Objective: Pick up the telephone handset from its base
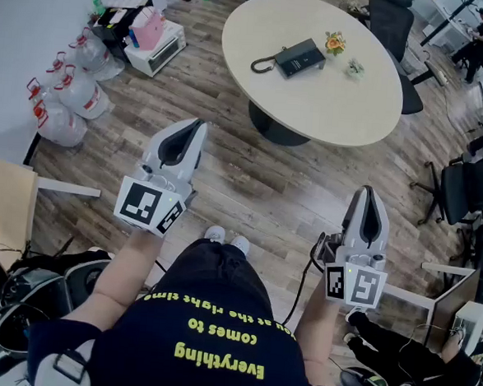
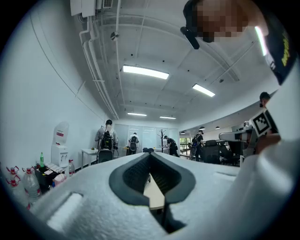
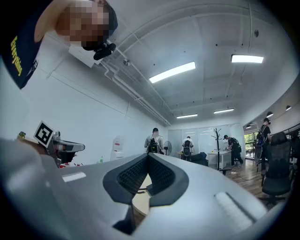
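Both grippers are far from the job. The phone [image 1: 299, 58] sits on the round table [image 1: 338, 112], well apart from the person, w/ its curly cord [image 1: 264, 64] looping off the left end. The handset looks to lie on its base, but it's too small here to tell the two apart.

L gripper [image 1: 198, 127] is closed, nothing in it. R gripper [image 1: 368, 192] is closed too, also empty. Both point about level, out over the wood floor [image 1: 250, 189], toward the table.

Step now, I think: walk up to the table & bring one gripper to the phone. To do it well:
- Get close first, so the phone is right under the head view, not up at the top edge.
- Open the jaws before they get there, not on top of it.
- Come down across the thin middle of the handset, one jaw each side, then squeeze.
- Lift straight up & slow, bc the cord may drag the base along. The other gripper could press the base down.
- Watch the little flower pot [image 1: 334, 43] near the phone; don't bump it.
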